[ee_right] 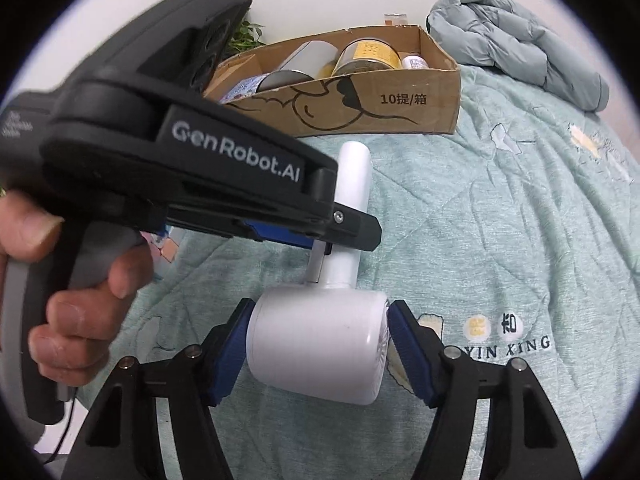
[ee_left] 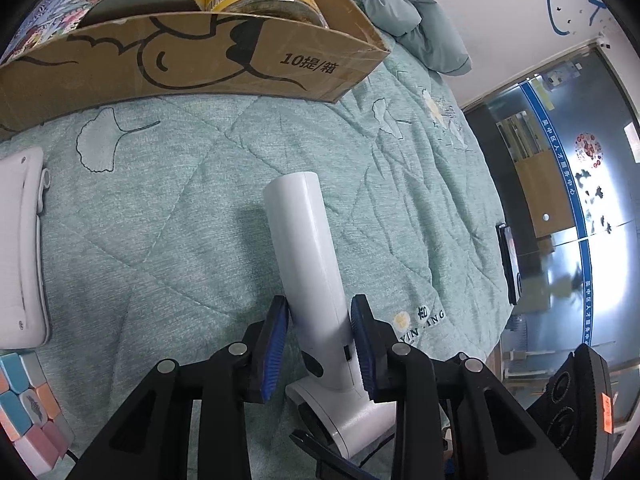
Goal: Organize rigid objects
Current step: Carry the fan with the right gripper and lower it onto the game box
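Observation:
A white hair dryer lies over the green quilt. My left gripper [ee_left: 320, 344] has its blue pads on both sides of the dryer's handle [ee_left: 304, 240], shut on it. In the right wrist view my right gripper [ee_right: 316, 348] has its pads against both ends of the dryer's barrel [ee_right: 320, 344], shut on it. The left gripper body [ee_right: 180, 168] crosses above the handle [ee_right: 354, 176] there, held by a hand. A cardboard box [ee_left: 200, 64] stands beyond on the bed, with cans and a cylinder inside; it also shows in the right wrist view [ee_right: 400, 112].
A white flat device [ee_left: 20, 248] and a pastel puzzle cube [ee_left: 28, 408] lie at the left on the quilt. A dark phone [ee_left: 508, 264] sits near the bed's right edge. A grey-green puffer jacket [ee_right: 520, 48] lies behind the box.

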The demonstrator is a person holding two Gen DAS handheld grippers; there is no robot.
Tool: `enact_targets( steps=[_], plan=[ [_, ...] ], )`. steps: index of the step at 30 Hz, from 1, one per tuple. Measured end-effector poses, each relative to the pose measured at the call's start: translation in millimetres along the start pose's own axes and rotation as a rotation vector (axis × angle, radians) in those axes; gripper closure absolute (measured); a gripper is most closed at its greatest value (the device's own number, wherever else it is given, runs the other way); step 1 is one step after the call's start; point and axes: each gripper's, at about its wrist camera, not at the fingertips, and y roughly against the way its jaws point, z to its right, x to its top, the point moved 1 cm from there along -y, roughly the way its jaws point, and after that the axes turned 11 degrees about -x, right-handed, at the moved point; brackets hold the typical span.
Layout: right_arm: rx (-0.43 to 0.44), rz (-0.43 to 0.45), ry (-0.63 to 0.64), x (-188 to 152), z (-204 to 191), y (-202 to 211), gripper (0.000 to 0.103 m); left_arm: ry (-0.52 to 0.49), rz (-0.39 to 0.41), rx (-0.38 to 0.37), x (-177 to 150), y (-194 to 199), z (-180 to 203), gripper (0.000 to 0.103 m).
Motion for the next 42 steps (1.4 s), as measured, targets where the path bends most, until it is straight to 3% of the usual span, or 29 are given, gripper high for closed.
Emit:
enact_targets(
  steps=[4,11,20,32,42],
  plan=[
    [-0.016,-0.023,-0.012,2,1,-5,0.038,-0.015,0.013,-0.012,-2,6,3,0.073],
    [-0.011,0.016,-0.015,13,-9,5,0.039,-0.069,0.073,-0.016,-1,41,10,0.074],
    [-0.005,0.159,0.074,65,-47,23,0.039,-0.154,0.236,0.034,21,126,22,0.074],
    [0.085,0.213,0.129,144,-96,20,0.039,-0.216,0.374,0.111,75,220,13,0.075],
    [0.146,0.168,0.123,213,-131,-11,0.039,-0.198,0.378,0.140,149,268,-34,0.074]
  ],
)
